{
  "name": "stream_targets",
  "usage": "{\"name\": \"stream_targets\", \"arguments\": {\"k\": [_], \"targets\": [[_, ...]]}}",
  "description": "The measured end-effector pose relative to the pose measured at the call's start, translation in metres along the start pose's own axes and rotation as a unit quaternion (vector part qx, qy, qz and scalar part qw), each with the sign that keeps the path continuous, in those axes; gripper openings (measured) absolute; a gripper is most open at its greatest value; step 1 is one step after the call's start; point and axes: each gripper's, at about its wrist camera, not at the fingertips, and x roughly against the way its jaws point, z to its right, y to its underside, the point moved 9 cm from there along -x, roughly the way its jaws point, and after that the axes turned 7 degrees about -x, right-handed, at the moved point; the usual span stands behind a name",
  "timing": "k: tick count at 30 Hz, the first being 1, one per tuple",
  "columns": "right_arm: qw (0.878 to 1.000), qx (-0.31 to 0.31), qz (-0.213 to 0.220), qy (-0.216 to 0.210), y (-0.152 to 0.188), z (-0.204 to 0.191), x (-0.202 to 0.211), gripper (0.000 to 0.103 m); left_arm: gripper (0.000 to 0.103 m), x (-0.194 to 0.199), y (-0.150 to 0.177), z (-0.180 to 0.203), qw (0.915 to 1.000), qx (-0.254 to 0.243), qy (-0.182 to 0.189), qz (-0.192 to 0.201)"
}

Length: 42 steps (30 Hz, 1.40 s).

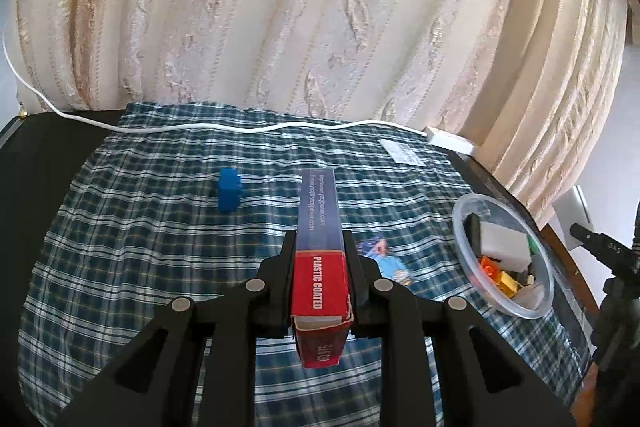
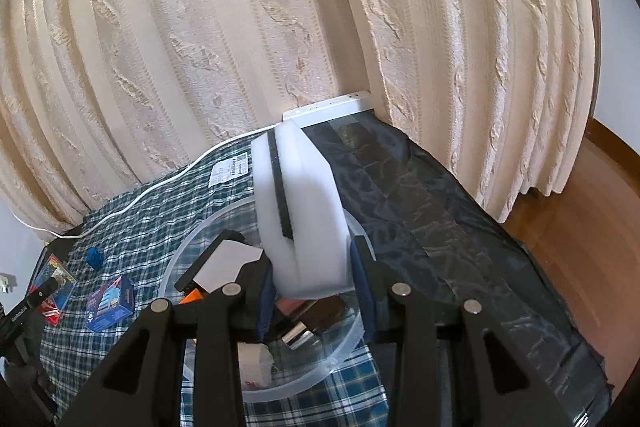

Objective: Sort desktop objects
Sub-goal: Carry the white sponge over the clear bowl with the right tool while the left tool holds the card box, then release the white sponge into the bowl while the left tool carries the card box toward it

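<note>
Sitting on a plaid tablecloth (image 1: 120,247) by cream curtains (image 1: 280,7), getting sorted into the clear bowl (image 1: 548,291): left gripper (image 1: 320,247) pinching a card box (image 1: 320,223) just left of it, right gripper (image 2: 316,263) squeezing a white sponge (image 2: 304,211) above it, probably ready for dropping in.

Red card box (image 1: 320,283) gripped, white sponge (image 2: 300,211) gripped

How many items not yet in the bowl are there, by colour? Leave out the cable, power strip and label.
Blue: 2 (block, small box)
Red: 1 (card box, gripped by the left gripper)
White: 1 (sponge, gripped by the right gripper)
Total: 4
</note>
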Motion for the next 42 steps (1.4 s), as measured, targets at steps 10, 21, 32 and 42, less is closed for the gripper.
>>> {"name": "stream_targets", "arguments": {"k": [10, 21, 32, 42], "targets": [[1.000, -0.010, -0.006, -0.012, 0.000, 0.010, -0.004, 0.039, 0.022, -0.002, -0.007, 0.028, 0.9998, -0.015, 0.011, 0.000], [1.000, -0.017, -0.015, -0.016, 0.000, 0.020, -0.013, 0.039, 0.022, -0.014, -0.011, 0.053, 0.9992, -0.027, 0.027, -0.009], [0.999, -0.024, -0.016, -0.018, -0.005, 0.031, -0.019, 0.039, 0.022, -0.031, -0.017, 0.084, 0.9975, -0.043, 0.054, -0.014], [0.999, -0.020, -0.021, -0.024, -0.009, 0.027, -0.027, 0.039, 0.022, -0.046, -0.033, 0.122, 0.9947, -0.060, 0.082, -0.015]]}}
